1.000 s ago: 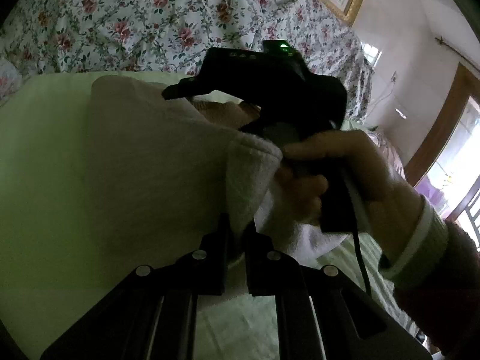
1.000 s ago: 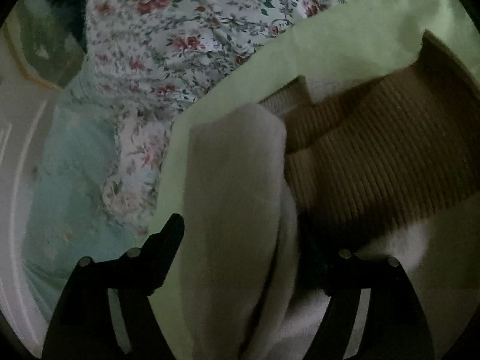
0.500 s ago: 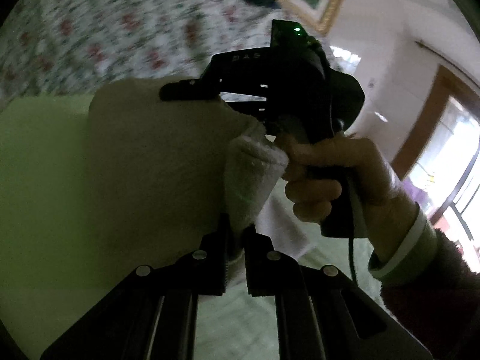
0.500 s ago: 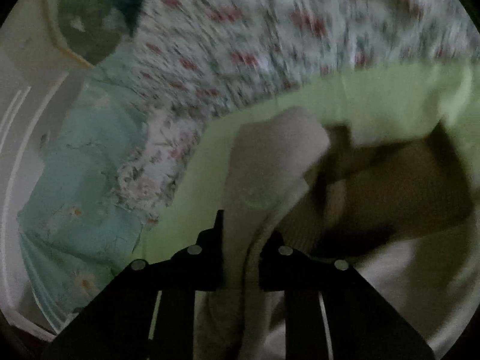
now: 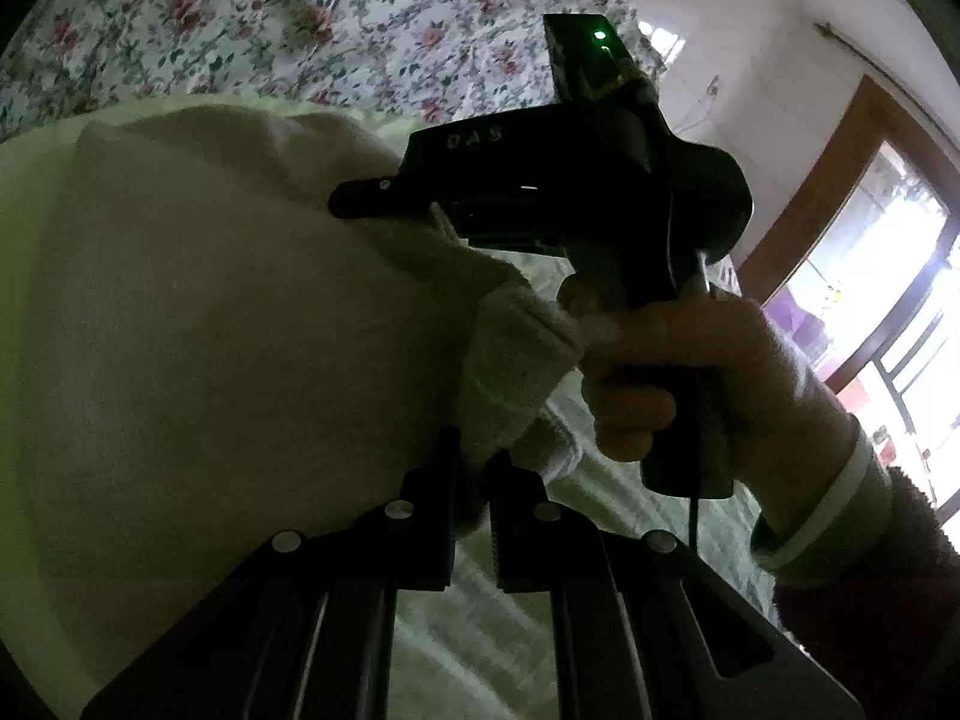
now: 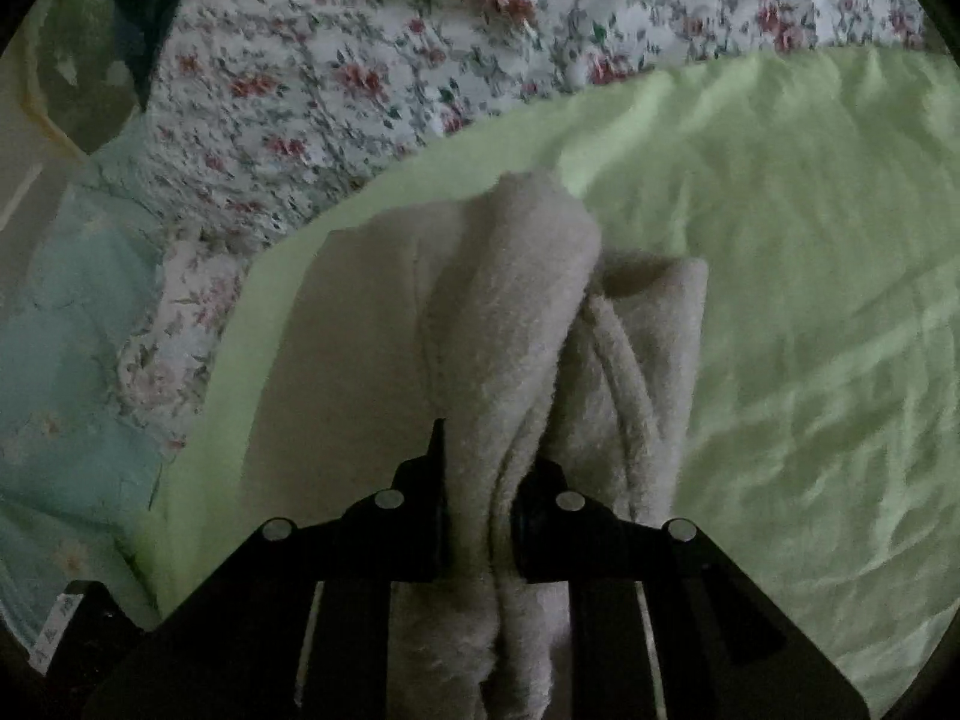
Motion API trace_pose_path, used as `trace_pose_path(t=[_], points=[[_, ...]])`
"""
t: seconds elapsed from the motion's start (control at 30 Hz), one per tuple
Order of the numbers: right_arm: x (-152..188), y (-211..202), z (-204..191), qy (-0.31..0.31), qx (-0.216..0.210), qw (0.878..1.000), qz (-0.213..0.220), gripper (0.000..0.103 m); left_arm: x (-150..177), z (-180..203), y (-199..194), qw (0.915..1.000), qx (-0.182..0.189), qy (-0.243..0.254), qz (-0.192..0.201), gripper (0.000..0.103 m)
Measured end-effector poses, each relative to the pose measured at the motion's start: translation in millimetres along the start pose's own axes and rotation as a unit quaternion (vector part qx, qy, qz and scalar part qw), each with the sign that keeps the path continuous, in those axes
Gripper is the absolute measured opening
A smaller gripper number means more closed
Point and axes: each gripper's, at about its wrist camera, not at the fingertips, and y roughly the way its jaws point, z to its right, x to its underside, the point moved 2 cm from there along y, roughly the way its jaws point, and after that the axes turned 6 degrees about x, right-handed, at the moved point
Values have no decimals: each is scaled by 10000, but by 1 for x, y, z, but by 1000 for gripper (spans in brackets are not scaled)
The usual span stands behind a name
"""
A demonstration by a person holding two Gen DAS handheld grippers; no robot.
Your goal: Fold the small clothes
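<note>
Cream fleece fills the near part of both views: a small fuzzy garment hangs bunched between the two tongs, lifted above a pale green sheet spread on the bed. The right tongs have just been closing and now pinch a thick fold of the garment, the fabric rising between the pads and spilling down on the near side. The left tongs are squeezed almost together on another edge of the same garment, which billows to the left in that view. In the left wrist view the right tongs appear from the side, gripped by the person's right hand, a light cuff and a dark fuzzy sleeve behind it. A floral bedspread lies at the far side, past the green sheet.
</note>
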Motion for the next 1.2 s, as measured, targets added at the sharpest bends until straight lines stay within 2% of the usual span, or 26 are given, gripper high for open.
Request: trace_pose_path(t=[0.23, 0.37, 0.43, 0.5, 0.57, 0.6, 0.67, 0.7, 0.77, 0.8, 0.83, 0.93, 1.03, 1.2], points=[[3, -21, 2, 8, 291, 9988, 398, 16, -1, 4, 4, 10000, 87, 33, -19, 8], [13, -5, 12, 54, 627, 9980, 74, 17, 11, -4, 15, 9992, 21, -123, -368, 8], [18, -4, 16, 172, 634, 9978, 94, 18, 15, -8, 5, 9989, 122, -238, -378, 15], [23, -12, 16, 176, 685, 9973, 213, 18, 20, -9, -11, 9986, 191, -323, -363, 27], [29, -19, 13, 117, 775, 9966, 265, 18, 20, -10, -28, 9989, 142, -352, -283, 55], [31, -20, 13, 116, 795, 9964, 260, 18, 20, -11, -37, 9990, 87, -383, -228, 62], [37, -26, 13, 115, 848, 9961, 227, 18, 21, -15, -59, 9989, -20, -465, -12, 84], [39, -30, 13, 155, 838, 9961, 230, 19, 18, -22, -69, 9974, -220, -622, 277, 88], [41, -40, 16, 276, 786, 9960, 329, 34, 17, -35, -90, 9951, -390, -777, 478, 91], [41, -44, 17, 315, 756, 9958, 403, 53, 15, -43, -96, 9939, -412, -873, 535, 91], [41, -47, 19, 359, 691, 9958, 472, 68, 13, -56, -103, 9918, -452, -1042, 582, 93], [37, -46, 26, 599, 340, 9966, 460, 70, 7, -91, -106, 9854, -581, -1485, 601, 95], [34, -32, 29, 771, 127, 9965, 298, 70, 5, -117, -102, 9786, -510, -1913, 569, 95], [32, -3, 33, 924, 16, 9957, -41, 70, -3, -157, -68, 9699, -170, -2406, 322, 95]])
